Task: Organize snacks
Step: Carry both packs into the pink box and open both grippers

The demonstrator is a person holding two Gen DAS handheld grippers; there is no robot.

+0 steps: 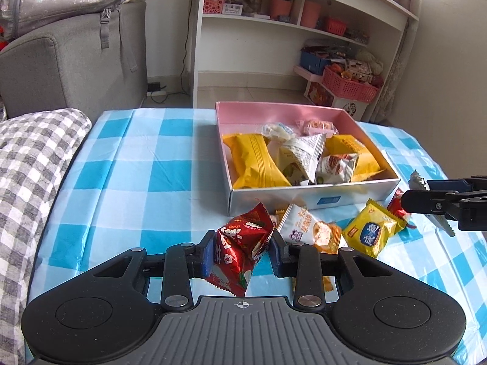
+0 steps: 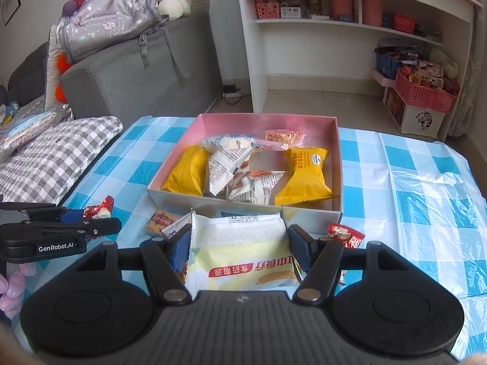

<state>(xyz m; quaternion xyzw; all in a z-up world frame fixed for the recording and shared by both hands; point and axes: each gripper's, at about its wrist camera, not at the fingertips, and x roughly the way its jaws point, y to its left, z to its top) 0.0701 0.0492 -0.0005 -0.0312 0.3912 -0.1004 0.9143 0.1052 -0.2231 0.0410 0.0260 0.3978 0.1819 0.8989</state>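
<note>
A: Where do the views sit?
B: Each rides its own gripper, close above the table (image 1: 146,158), looking forward and down along the fingers.
A: What do they share?
B: The box (image 1: 304,196) (image 2: 243,210), the table, the shelf (image 1: 304,27) (image 2: 350,30) behind; each sees the other gripper at its edge.

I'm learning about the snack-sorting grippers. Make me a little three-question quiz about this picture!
1. True or false: the left gripper has its jaws shut on a red snack packet.
2. What does the right gripper hold? A) a pale yellow and white packet B) a green bottle C) nothing
3. Fill in: the box with the pink inside stands on a blue and white ______ tablecloth.

Key: 1 true. 2 A, the pale yellow and white packet. 3 checked.
</note>
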